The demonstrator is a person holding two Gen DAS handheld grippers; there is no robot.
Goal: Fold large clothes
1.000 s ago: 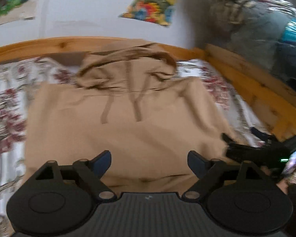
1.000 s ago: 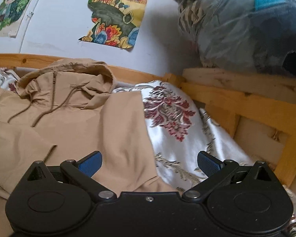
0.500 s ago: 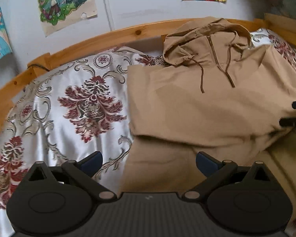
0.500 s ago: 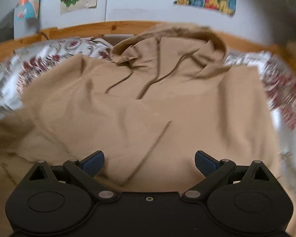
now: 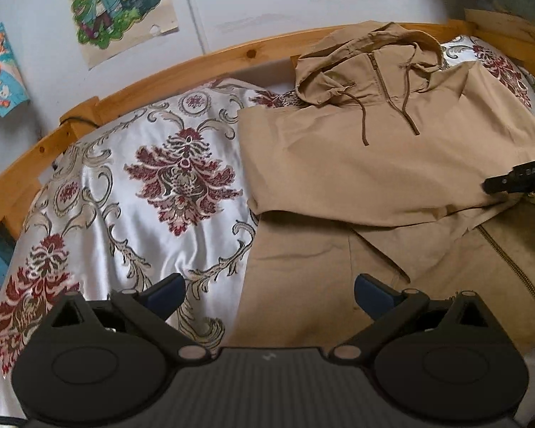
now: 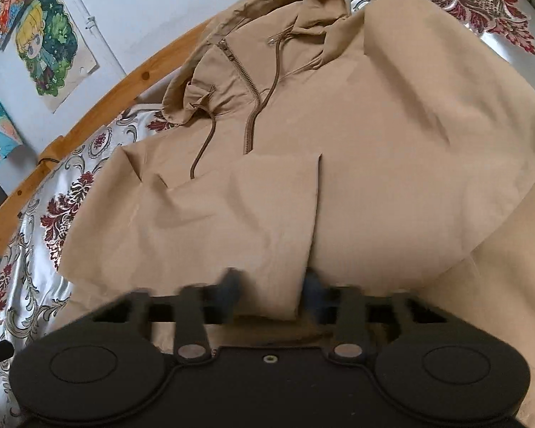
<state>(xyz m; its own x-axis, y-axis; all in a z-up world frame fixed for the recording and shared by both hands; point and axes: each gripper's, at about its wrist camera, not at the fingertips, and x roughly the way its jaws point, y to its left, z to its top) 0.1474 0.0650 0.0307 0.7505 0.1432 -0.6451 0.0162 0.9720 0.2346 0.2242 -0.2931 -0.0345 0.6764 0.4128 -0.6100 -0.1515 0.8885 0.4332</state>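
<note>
A tan hooded jacket (image 5: pixel 356 164) was laid front-up on a bed, spread over a silvery bedspread (image 5: pixel 153 192) patterned with dark red flowers. Its hood (image 5: pixel 360 60) was pointed toward the wooden bed frame (image 5: pixel 182 71) and a pale wall, on which cartoon posters (image 5: pixel 117 7) were pinned. Brown drawstrings and a short zip could be seen running down from the collar. One sleeve (image 6: pixel 239 214) was folded across the chest, and the lower part of the jacket lay nearest the cameras.

In the left wrist view, the left gripper (image 5: pixel 269 294) was held spread wide above the near left edge of the jacket, with nothing between its blue-tipped fingers (image 5: pixel 164 294); one finger was over the bedspread and the other over the tan cloth. At the right edge of that view, the black tip of the other tool could be seen against the jacket's right side.

In the right wrist view, the right gripper (image 6: pixel 273 290) had just been closing, and its fingers (image 6: pixel 230 287) were blurred. A fold of the sleeve's cloth was caught between them, close to the cuff end. The fingers were drawn in narrow around that fold, though whether the pads were already pressed firmly on it could not be told through the blur.
</note>
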